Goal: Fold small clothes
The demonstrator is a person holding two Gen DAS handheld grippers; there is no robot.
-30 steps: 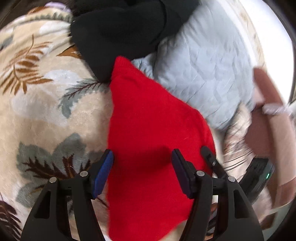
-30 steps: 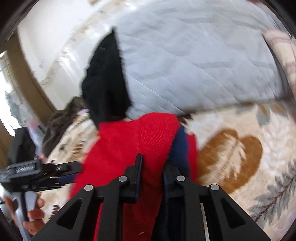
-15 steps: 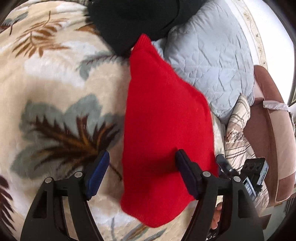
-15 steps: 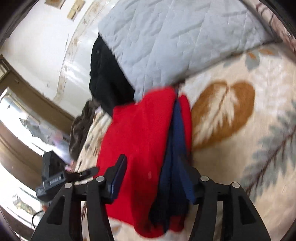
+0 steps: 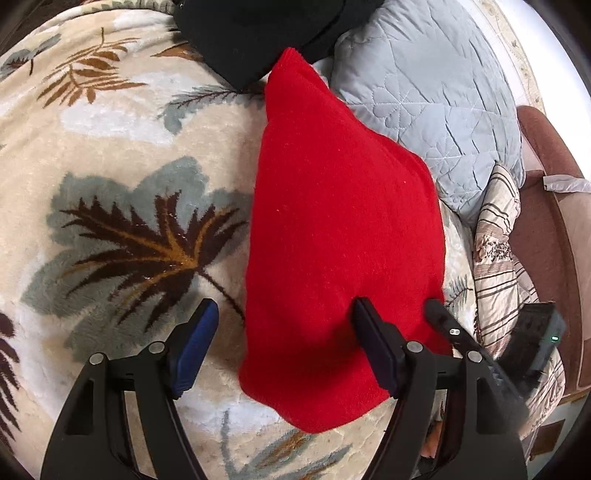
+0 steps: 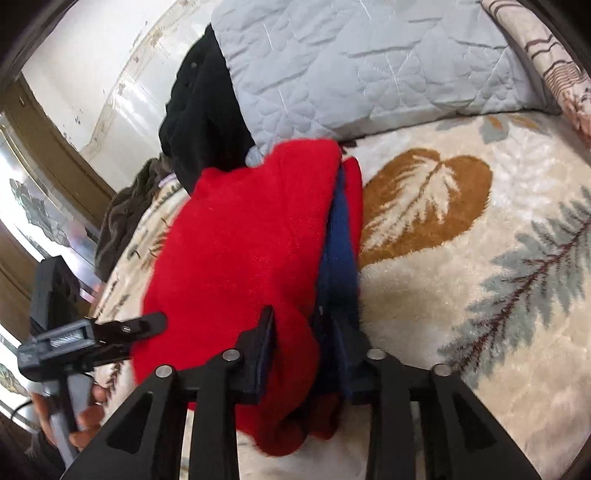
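Now red garment [image 6: 236, 251] pinched in right claw [image 6: 299, 343]

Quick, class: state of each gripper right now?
Left gripper: open, holding nothing.
Right gripper: jaws just closing, clamped on the folded red garment.

One red garment [image 5: 343, 236], one black garment [image 5: 258, 33], two grippers, one quilt [image 5: 436, 96].

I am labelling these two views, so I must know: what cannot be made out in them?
- Left wrist view: black garment, cut off by the top edge.
- Right wrist view: blue layer, mostly hidden inside the folded red garment.
- Right wrist view: dark cloth, small and far; its kind is unclear.
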